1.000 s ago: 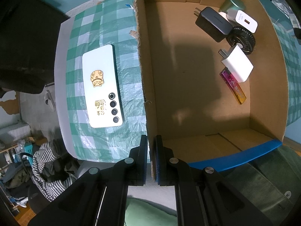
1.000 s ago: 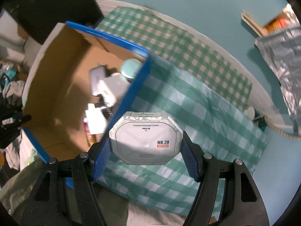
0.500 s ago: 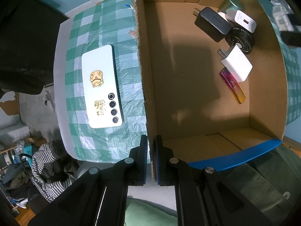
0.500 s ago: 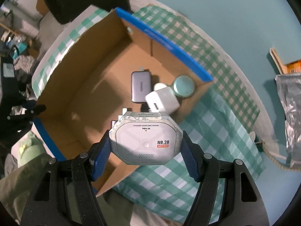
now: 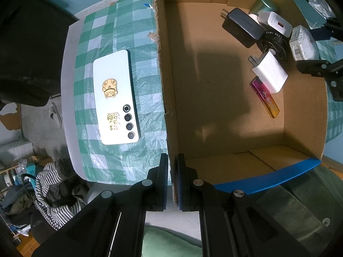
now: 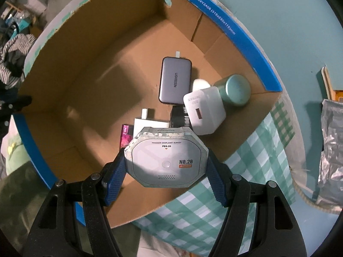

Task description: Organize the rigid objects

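Observation:
My right gripper is shut on a grey octagonal power bank and holds it over the near right side of the cardboard box. It also shows in the left wrist view. In the box lie a dark grey charger, a white charger, a teal round tin, another white plug, a black ring and a pink-yellow lighter. My left gripper is shut on the box's near wall. A white phone lies on the checked cloth left of the box.
The table has a green checked cloth. Striped clothing lies off the table's edge. A crinkled silver bag sits at the right. The left half of the box floor is bare.
My right gripper carried the power bank from beside the box to over its inside, lower and nearer the chargers. The left gripper kept its hold on the box wall.

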